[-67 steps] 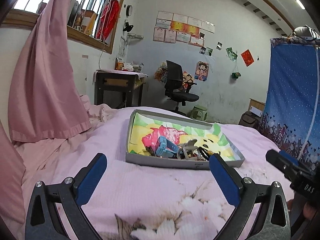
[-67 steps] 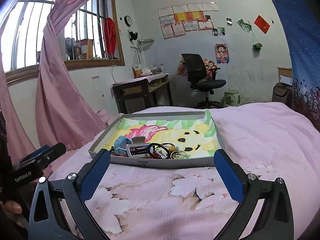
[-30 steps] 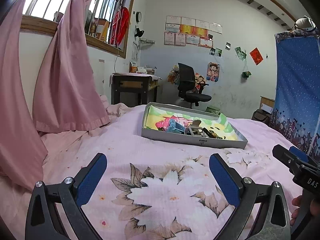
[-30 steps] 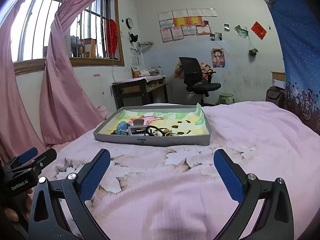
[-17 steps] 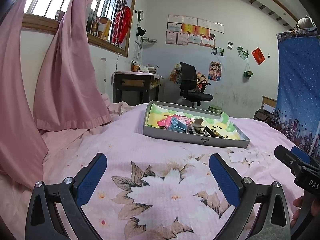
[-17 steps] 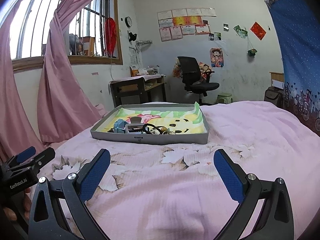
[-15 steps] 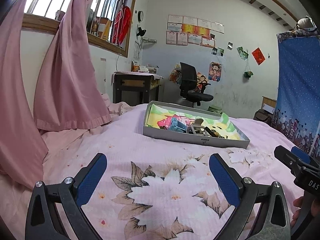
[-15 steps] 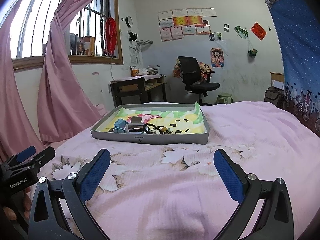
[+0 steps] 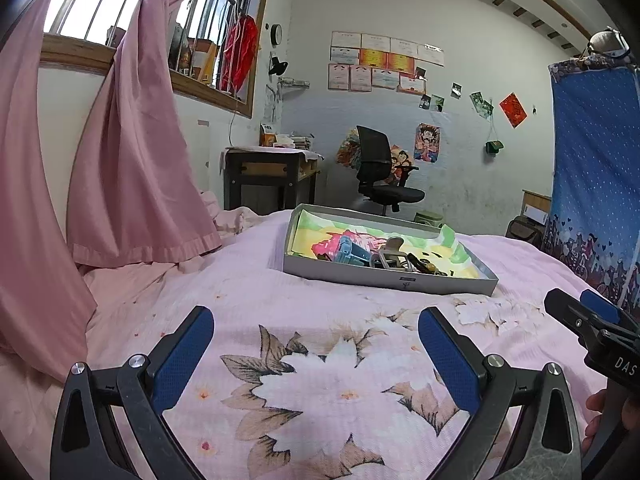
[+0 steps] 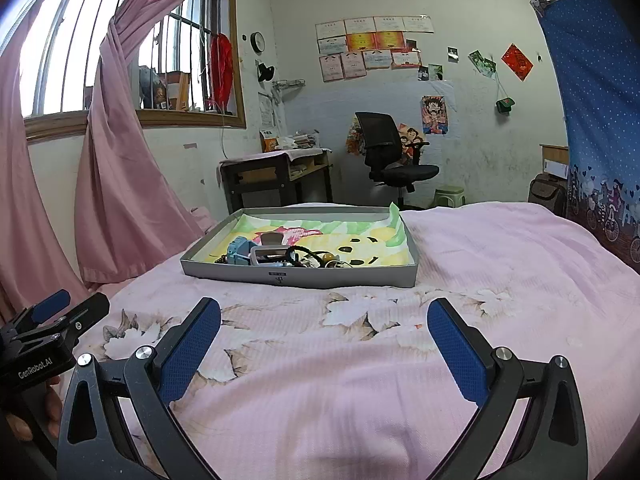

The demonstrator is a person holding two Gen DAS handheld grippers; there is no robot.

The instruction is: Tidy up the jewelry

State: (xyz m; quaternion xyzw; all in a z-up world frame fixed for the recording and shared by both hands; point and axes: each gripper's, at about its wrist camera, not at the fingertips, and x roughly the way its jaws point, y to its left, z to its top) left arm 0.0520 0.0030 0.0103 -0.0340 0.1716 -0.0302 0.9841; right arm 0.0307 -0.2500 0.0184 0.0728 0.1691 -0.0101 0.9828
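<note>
A shallow grey tray [image 9: 390,278] was seen lying flat on a bed covered with a pink floral bedspread [image 9: 312,360], and this tray is taken here as the landmark. The inside of the tray was lined with a colourful cartoon paper [image 10: 360,236]. The jewelry [image 10: 304,258] was gathered in a small tangled heap inside the tray, close to its near wall; a pale blue piece [image 10: 240,254] and a silver rectangular piece [image 10: 266,256] could be made out at the left end of the heap, but the smaller items were too small to be named. The left gripper [image 9: 316,336] was held in front of the tray, well apart from it, over the flower print of the bedspread, with its blue pads [image 9: 182,354] spread wide and nothing held between them. The right gripper [image 10: 324,330] was likewise held in front of the tray and apart from it, its fingers [image 10: 456,350] fully spread and nothing gripped. Behind the tray, a dark desk [image 10: 276,178] and a black office chair [image 10: 394,158] were placed against the far wall. To the left of the tray, pink curtains [image 9: 132,152] were hung beside a barred window.
</note>
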